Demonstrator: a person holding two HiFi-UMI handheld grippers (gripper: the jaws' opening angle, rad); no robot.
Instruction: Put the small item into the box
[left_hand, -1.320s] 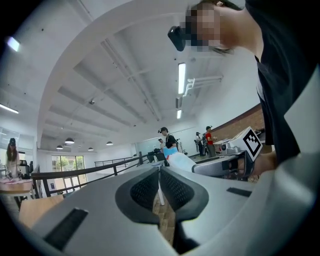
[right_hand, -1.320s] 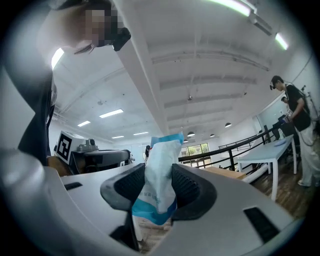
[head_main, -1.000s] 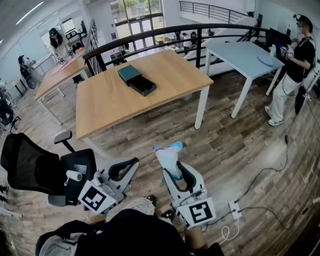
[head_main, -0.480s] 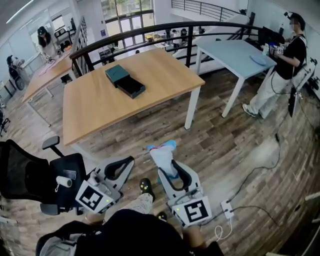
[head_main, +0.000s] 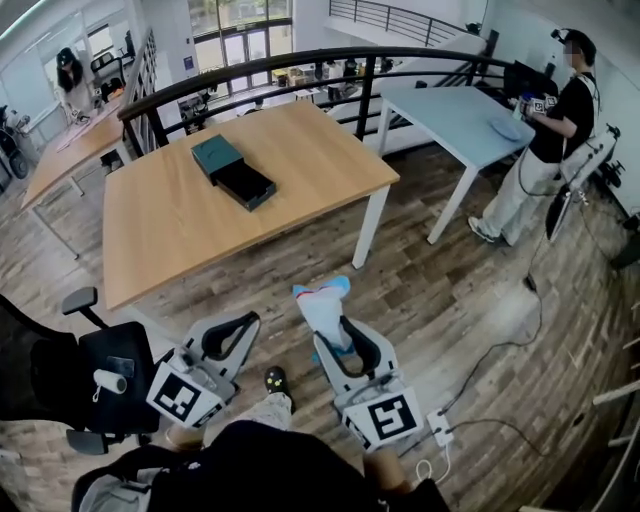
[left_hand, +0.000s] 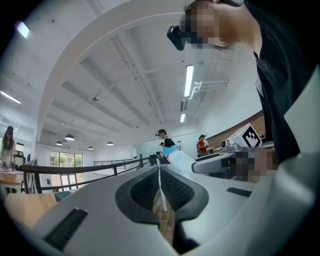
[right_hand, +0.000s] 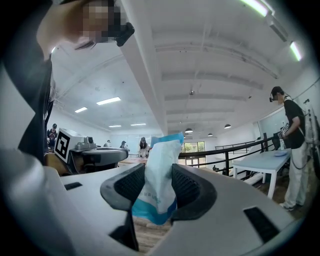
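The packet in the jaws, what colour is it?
White packet with blue ends; clearest in right gripper view.

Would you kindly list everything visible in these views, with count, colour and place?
near wooden table: one, light wood, white legs, centre
box: one, teal lid, black tray, on the near wooden table
far wooden table: one, light wood, far left
blue table: one, pale blue, right
railing: one, black, behind the tables
office chair: one, black, lower left
power strip: one, white, on the floor, lower right
bystander: one, black top, by the blue table
pouch: one, white and blue, in the right gripper
left gripper: white, jaws together, empty
right gripper: white, gripping the pouch
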